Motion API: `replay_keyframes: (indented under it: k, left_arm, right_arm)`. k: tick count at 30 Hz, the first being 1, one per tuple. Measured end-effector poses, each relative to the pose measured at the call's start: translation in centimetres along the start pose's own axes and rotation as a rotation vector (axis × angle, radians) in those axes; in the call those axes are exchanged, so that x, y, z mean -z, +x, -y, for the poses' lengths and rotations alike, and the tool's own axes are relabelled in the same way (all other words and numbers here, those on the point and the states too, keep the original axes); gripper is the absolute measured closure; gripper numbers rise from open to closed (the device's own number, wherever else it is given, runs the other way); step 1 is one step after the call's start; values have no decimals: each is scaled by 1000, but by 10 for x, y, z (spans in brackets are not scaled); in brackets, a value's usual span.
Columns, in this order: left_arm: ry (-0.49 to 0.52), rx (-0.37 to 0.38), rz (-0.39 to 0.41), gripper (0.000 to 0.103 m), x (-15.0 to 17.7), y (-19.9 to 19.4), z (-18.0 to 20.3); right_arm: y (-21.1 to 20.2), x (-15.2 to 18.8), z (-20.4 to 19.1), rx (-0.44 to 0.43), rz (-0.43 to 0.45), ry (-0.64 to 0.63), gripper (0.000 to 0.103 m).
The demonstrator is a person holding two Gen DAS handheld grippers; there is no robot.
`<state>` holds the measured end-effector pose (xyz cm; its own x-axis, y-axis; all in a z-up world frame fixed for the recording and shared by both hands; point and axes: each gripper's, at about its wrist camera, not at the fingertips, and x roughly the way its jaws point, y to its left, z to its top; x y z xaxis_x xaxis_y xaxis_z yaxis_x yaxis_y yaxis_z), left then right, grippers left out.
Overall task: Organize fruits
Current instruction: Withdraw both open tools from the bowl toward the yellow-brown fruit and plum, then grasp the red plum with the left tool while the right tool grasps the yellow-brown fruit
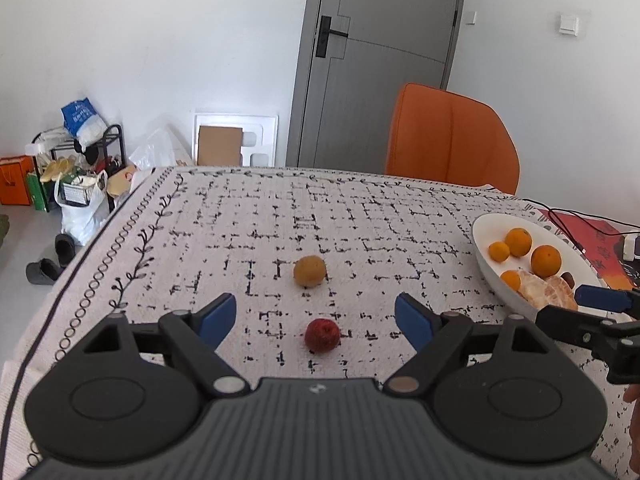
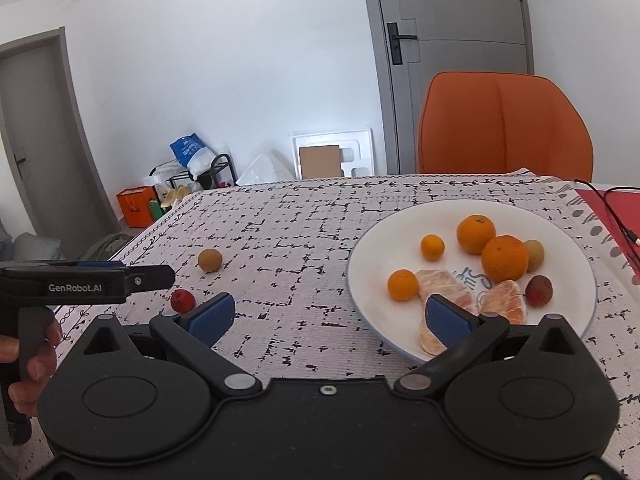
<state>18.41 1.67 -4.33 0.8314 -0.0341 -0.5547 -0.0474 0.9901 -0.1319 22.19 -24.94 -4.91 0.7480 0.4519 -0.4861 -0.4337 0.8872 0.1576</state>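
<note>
Red and small, a lychee-like fruit (image 1: pixel 322 335) sits on the patterned cloth of the surface (image 1: pixel 248 232), squarely between the spread blue pads of the left tool (image 1: pixel 316 320), which is released and grasps nothing. Just beyond that red fruit, straight ahead of the same tool, lies a round tan fruit (image 1: pixel 310 271), apart from it and also on the bare cloth. Off to this tool's right stands a white plate (image 1: pixel 486 258), holding several oranges and peeled citrus segments. The right tool (image 2: pixel 336 318) is likewise released, its two fingers wide apart and holding nothing; its left pad (image 2: pixel 212 318) hangs over the cloth while its right pad (image 2: pixel 448 320) overlaps the near rim of the plate, in front of the peeled segments (image 2: pixel 440 286). On the plate ahead of the right tool I see two larger oranges (image 2: pixel 505 258) touching each other, two smaller ones (image 2: pixel 403 285) set apart, a second dark red fruit (image 2: pixel 539 290) near the right side, and a pale tan fruit (image 2: pixel 535 255) tucked behind a big orange. An orange chair (image 2: pixel 504 128) stands at the far edge of the surface, with a grey door (image 2: pixel 452 40) behind it.
</note>
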Motion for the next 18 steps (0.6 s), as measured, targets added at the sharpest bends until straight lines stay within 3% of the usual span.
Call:
replay_keyframes:
  k: [3,18]
  left_arm:
    - [-4,6,-4,20,4,3,-1]
    - [-35,45,-63,61,16,27,-5]
  right_arm:
    - [3,-1,-3,-3,-4,-8,0]
    - [22,-4,-17,-28,-29,-40,0]
